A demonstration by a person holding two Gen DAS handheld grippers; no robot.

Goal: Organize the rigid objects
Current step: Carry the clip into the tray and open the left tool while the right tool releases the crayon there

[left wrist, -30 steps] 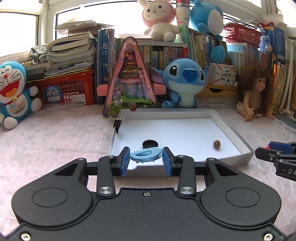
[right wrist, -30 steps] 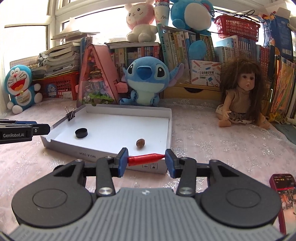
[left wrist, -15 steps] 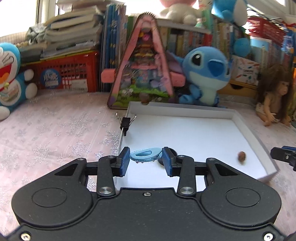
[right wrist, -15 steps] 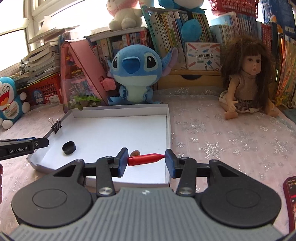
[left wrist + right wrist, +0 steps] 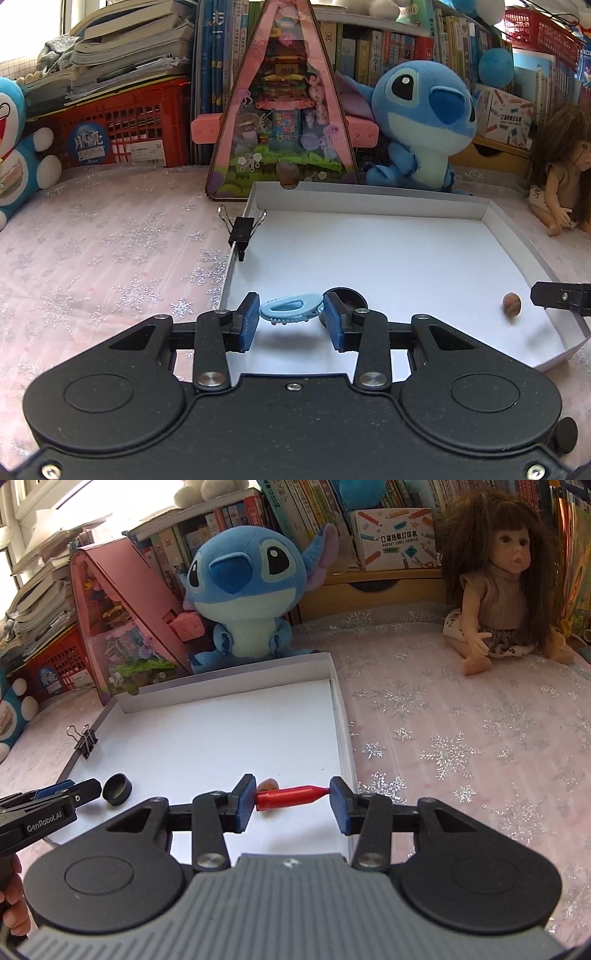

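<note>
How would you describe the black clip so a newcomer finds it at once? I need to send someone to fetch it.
Find the white tray in front of the blue plush toy. On the tray's left wall, near the far corner, a black binder clip grips the rim. Its silver wire handles set it apart from the round black cap lying inside the tray.

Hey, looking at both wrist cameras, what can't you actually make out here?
- Black cap, left wrist view: mostly hidden behind the left gripper and its blue hair clip.
- Brown nut, right wrist view: half covered by the red piece in the right gripper.
- Book titles: too small.
</note>
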